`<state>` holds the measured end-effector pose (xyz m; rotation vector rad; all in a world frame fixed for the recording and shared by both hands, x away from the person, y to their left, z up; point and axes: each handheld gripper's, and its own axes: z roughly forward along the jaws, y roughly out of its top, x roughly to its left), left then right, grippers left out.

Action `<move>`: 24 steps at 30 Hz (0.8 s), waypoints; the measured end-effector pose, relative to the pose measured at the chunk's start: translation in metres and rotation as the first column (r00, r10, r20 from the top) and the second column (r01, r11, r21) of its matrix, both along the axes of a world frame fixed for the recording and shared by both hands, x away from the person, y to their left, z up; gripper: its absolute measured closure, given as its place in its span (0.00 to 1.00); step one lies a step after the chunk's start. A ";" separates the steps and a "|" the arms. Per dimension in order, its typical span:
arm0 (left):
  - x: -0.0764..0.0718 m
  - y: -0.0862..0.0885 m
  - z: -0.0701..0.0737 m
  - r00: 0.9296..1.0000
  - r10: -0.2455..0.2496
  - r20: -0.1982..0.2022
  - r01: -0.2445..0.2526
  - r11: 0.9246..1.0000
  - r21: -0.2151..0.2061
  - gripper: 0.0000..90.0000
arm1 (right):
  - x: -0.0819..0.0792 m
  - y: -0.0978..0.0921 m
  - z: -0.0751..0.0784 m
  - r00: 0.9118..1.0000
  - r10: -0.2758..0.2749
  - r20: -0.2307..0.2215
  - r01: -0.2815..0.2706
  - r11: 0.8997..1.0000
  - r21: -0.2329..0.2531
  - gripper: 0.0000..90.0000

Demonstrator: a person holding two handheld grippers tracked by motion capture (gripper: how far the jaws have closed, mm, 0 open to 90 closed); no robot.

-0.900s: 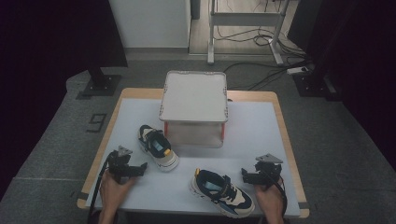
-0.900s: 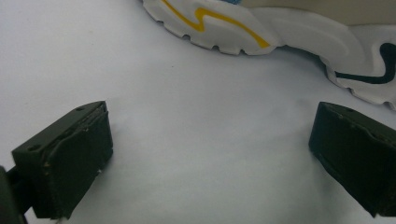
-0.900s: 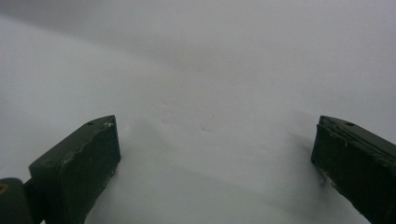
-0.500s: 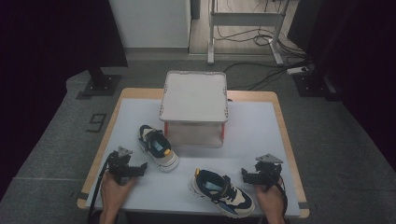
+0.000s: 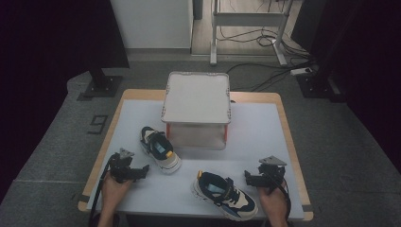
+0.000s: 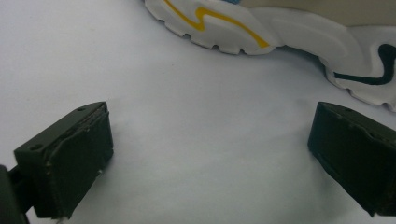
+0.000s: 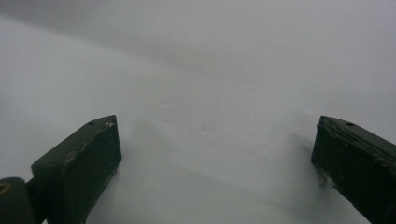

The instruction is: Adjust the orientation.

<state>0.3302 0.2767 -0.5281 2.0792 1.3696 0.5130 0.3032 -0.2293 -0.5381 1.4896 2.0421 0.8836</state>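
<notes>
High view: left gripper (image 5: 142, 169) jaws apart, sneaker (image 5: 160, 149) just ahead. Right gripper (image 5: 249, 178) jaws apart too, 2nd sneaker (image 5: 224, 194) beside it. Risk: wide jaws nudge shoe w/o gripping, sliding it on table (image 5: 265, 127).

No readable text, label, brand or number anywhere, a dark floor marking (image 5: 96, 124) left of the table (image 5: 265, 137), too small to read

Two navy-and-white sneakers (image 5: 160, 149) (image 5: 224, 194) upright, apart, on white table (image 5: 265, 137).
</notes>
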 end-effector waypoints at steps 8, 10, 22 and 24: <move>-0.009 0.000 0.014 1.000 -0.025 -0.002 0.025 1.000 -0.016 0.00 | 0.000 0.000 0.000 1.000 0.000 0.002 0.000 1.000 0.000 0.01; -0.012 -0.002 0.021 0.999 -0.032 0.006 0.032 0.999 -0.030 0.01 | 0.000 0.000 0.000 1.000 -0.001 0.001 0.001 1.000 -0.002 0.01; -0.027 -0.025 0.082 0.989 -0.137 0.051 0.141 0.987 -0.082 0.05 | 0.000 0.000 0.000 1.000 0.000 0.002 0.000 1.000 -0.002 0.01; -0.028 -0.032 0.091 0.986 -0.156 0.063 0.161 0.984 -0.077 0.09 | 0.000 0.000 0.000 1.000 0.000 0.001 0.000 1.000 -0.002 0.01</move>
